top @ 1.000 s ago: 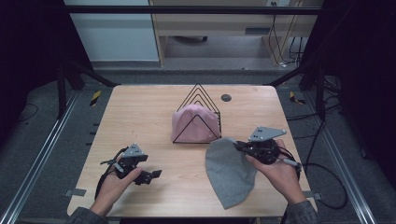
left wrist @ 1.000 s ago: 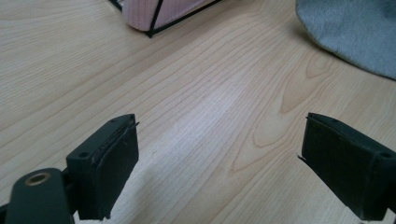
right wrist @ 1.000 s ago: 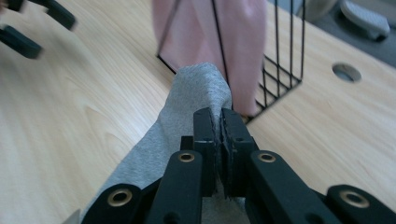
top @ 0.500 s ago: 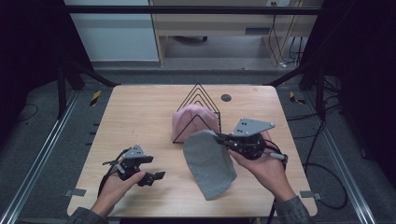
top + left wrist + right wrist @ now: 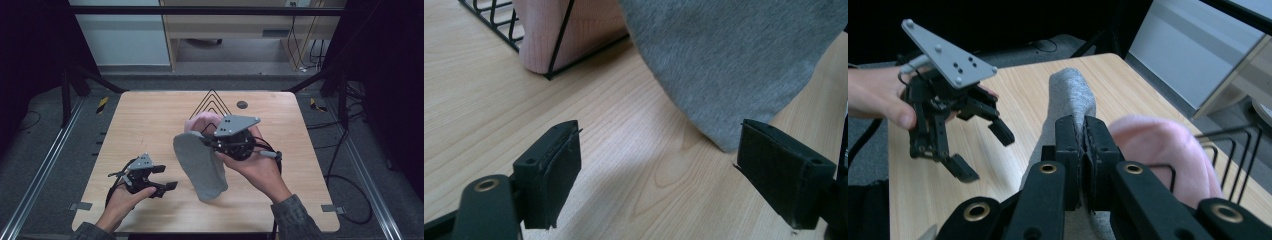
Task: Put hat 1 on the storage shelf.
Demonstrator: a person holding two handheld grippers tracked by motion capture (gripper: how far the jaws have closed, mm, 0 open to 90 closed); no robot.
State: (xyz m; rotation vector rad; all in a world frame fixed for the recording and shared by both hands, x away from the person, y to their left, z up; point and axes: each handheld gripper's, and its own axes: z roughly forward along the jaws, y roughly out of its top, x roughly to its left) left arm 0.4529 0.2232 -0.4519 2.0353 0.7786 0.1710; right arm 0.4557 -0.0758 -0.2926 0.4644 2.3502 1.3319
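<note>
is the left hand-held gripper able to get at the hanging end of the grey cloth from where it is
Probably yes: the left hand-held gripper is open, and the grey cloth hangs just ahead of its jaws with only bare table between.

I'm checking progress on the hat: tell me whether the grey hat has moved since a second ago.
Yes. The grey hat, clamped in the right gripper, has been lifted leftward off the table's right side and now hangs in front of the black wire rack.
</note>
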